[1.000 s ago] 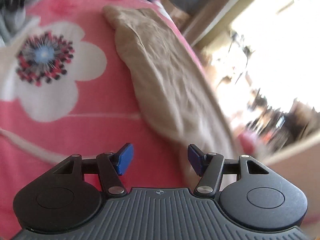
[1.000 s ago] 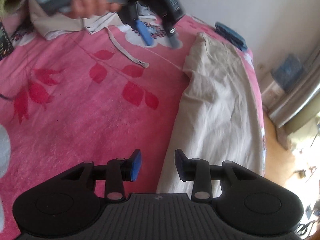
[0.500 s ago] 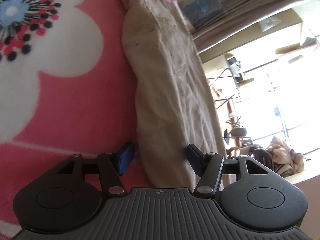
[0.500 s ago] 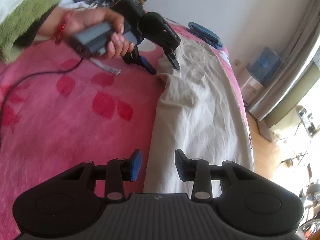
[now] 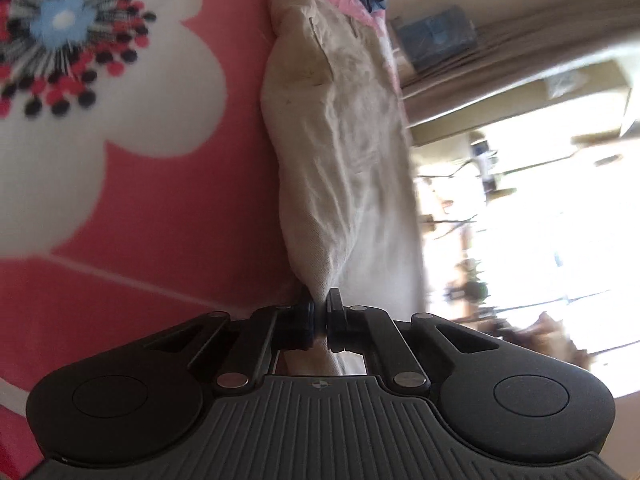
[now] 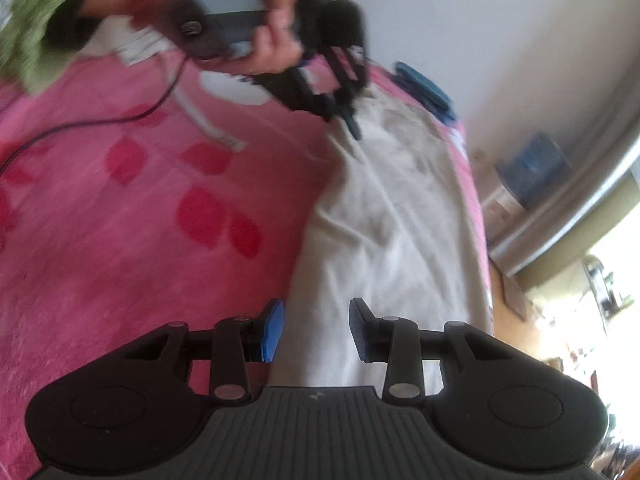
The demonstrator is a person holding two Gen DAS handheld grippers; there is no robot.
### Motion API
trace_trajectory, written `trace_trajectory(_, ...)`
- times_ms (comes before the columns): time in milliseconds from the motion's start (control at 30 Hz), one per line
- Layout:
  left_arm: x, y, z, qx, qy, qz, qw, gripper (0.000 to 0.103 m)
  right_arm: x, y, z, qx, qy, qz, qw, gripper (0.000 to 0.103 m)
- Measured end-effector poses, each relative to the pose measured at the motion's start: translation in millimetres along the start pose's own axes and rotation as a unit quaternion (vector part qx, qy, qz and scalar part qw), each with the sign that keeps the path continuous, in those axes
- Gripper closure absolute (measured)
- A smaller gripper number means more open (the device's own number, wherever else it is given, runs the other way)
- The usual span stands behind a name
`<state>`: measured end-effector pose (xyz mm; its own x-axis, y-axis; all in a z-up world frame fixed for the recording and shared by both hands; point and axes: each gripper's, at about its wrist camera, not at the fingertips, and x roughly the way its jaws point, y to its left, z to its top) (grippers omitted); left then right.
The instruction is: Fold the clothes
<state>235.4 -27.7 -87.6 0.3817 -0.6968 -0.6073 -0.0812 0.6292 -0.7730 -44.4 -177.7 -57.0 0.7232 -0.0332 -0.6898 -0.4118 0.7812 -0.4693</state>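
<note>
Beige cotton trousers (image 6: 392, 224), one pair, are lying stretched lengthwise along the edge of a bed, on a pink floral blanket (image 6: 140, 240). Left gripper (image 5: 319, 316), held in a hand (image 6: 264, 36) with a green sleeve: jaws are clamping a pinch of the cloth at one end of the garment, which is rising into a small peak at the pads. Right gripper (image 6: 314, 330): jaws are standing apart, hovering over the opposite end, fabric showing between the blue pads but not being gripped. A dark cable (image 6: 100, 122) is trailing across the blanket; a white strap (image 6: 204, 120) is lying nearby.

Step judged in hand: securing both ends for a lengthwise fold. Whether the pair is already doubled leg over leg cannot be told. The next move is likely calling for the right jaws closing on their end, then both ends lifting evenly so the cloth is not dragging or bunching.
</note>
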Motion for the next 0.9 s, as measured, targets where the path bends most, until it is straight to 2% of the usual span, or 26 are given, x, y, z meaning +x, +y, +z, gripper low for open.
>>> trace_trajectory(67, 5.3, 3.1, -1.1, 0.011, 0.002, 0.015, 0.9998, 0.099, 5.0, 3.7, -1.0, -0.001, 0.010, -0.001, 1.000, 0.064)
trace_trajectory(100, 6.3, 6.8, -0.9, 0.006, 0.003, 0.010, 0.9999, 0.097, 8.2, 4.8, -1.6, 0.001, 0.018, -0.002, 1.000, 0.064)
trace_trajectory(167, 3.8, 14.4, 1.1, -0.012, 0.012, -0.018, 0.9997, 0.083, 16.2, 2.9, -5.8, 0.003, 0.038, -0.001, 0.999, 0.064)
trace_trajectory(200, 2.8, 14.3, 0.3, -0.010, 0.021, -0.023, 0.9995, 0.057, 17.1, 1.0, -7.7, 0.006, 0.039, 0.000, 0.999, 0.064)
trace_trajectory(233, 1.9, 14.2, -0.6, -0.008, 0.030, -0.028, 0.9991, 0.039, 17.6, -1.3, -9.3, 0.012, 0.040, 0.000, 0.999, 0.064)
trace_trajectory(400, 7.4, 3.0, -17.9, 0.021, 0.066, -0.040, 0.9968, 0.034, 7.0, -19.4, -7.1, 0.073, 0.031, 0.014, 0.997, 0.064)
trace_trajectory(533, 15.3, -9.5, -36.0, 0.050, 0.091, -0.045, 0.9935, 0.034, 0.6, -18.5, -5.3, 0.081, 0.020, 0.014, 0.996, 0.064)
trace_trajectory(600, 19.2, -15.8, -45.1, 0.065, 0.104, -0.047, 0.9913, 0.035, -1.9, -18.2, -5.0, 0.085, 0.016, 0.015, 0.996, 0.064)
trace_trajectory(633, 21.1, -19.0, -49.6, 0.072, 0.111, -0.049, 0.9901, 0.039, -3.4, -18.6, -4.8, 0.087, 0.014, 0.015, 0.996, 0.064)
trace_trajectory(733, 19.2, -17.6, -42.4, -0.018, 0.159, -0.108, 0.9812, 0.044, -12.9, -22.5, -5.8, 0.098, 0.002, 0.009, 0.995, 0.064)
trace_trajectory(800, 7.2, -22.5, -39.1, -0.026, 0.160, -0.130, 0.9782, 0.044, -19.8, -25.8, -7.1, 0.106, -0.007, 0.004, 0.994, 0.064)
trace_trajectory(900, -1.2, -23.3, -35.1, -0.015, 0.158, -0.120, 0.9799, 0.044, -25.2, -32.0, -10.8, 0.124, -0.011, 0.005, 0.992, 0.064)
